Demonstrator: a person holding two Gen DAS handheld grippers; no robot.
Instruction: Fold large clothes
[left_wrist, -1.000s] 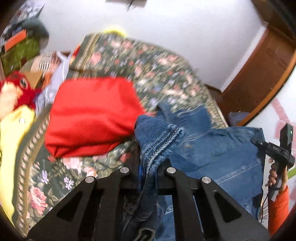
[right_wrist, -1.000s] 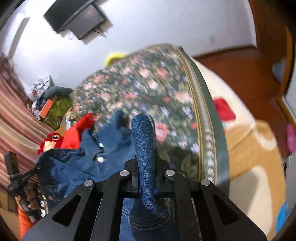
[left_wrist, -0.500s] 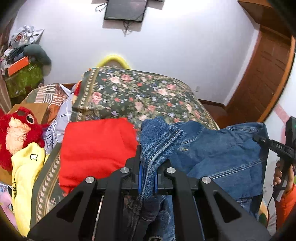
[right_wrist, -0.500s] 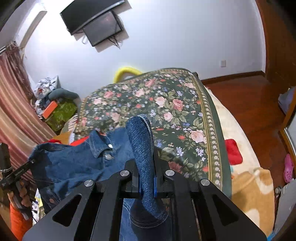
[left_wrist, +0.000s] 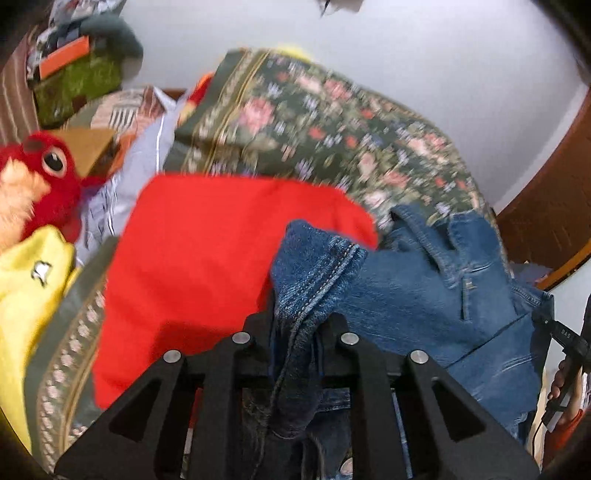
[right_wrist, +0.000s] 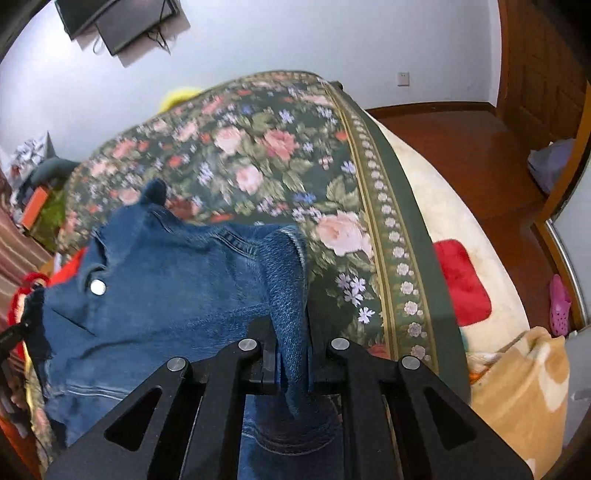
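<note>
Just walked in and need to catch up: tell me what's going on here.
A person is folding a blue denim jacket over a bed with a floral bedspread, using a handheld gripper in each hand. The left gripper and the right gripper are each shut on a bunched part of the denim, with the jacket spread between them. A folded red garment lies on the bed beside it. A red plush toy sits at the edge.

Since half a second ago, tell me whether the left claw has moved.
Yes. The left claw, shut on the denim jacket, has tipped downward: the white wall fills less of its view, and the wall screen has left it.
</note>
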